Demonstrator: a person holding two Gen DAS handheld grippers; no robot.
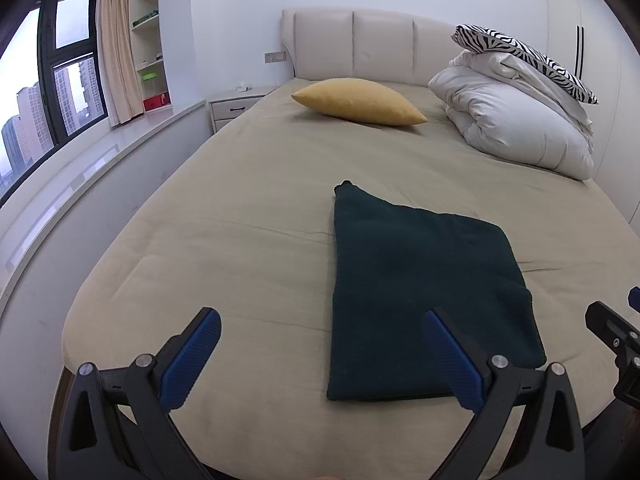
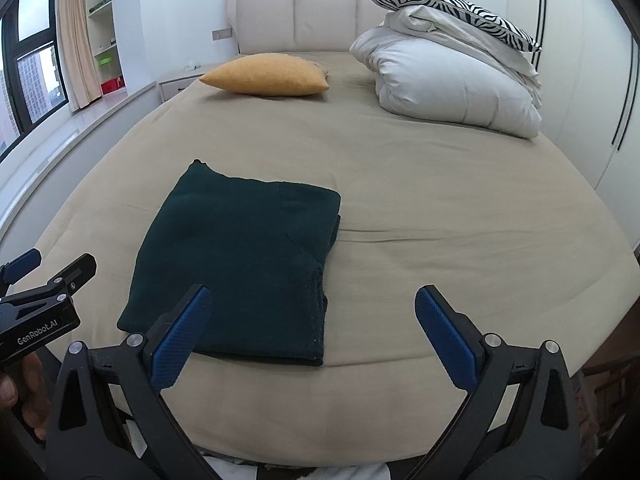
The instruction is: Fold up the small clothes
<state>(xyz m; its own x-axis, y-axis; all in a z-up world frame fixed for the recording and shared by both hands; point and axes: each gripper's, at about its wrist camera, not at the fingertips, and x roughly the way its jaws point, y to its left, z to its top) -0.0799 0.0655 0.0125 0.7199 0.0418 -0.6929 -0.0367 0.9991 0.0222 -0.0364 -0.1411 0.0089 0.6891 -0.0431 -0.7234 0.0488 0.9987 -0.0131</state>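
While you hold both grippers above the foot of the bed (image 1: pixel 248 184), a wide mattress under a smooth beige sheet fills the view ahead of you. At its far end stands a cream padded headboard (image 1: pixel 352 44), with a yellow cushion (image 1: pixel 360 102) lying near it and, to the right, a folded white duvet (image 1: pixel 516 120) topped by a zebra-print pillow (image 1: pixel 524 56). To your left run a window (image 1: pixel 60 80), a beige curtain (image 1: pixel 116 48), open shelves (image 1: pixel 150 40) and a nightstand (image 1: pixel 236 106); white wardrobe doors (image 2: pixel 592 80) stand on the right.

The dark green garment (image 1: pixel 424 292) lies folded flat into a rough rectangle on the near part of the sheet, close to the foot edge. Its long axis runs from the foot toward the headboard, and a small pointed corner sticks out at its far left end.

Your left gripper (image 1: pixel 320 356) has its blue-padded fingers spread wide and holds nothing; its right finger shows over the garment's near edge. Your right gripper (image 2: pixel 308 336) is likewise spread wide and empty, its left finger over the garment's near side.
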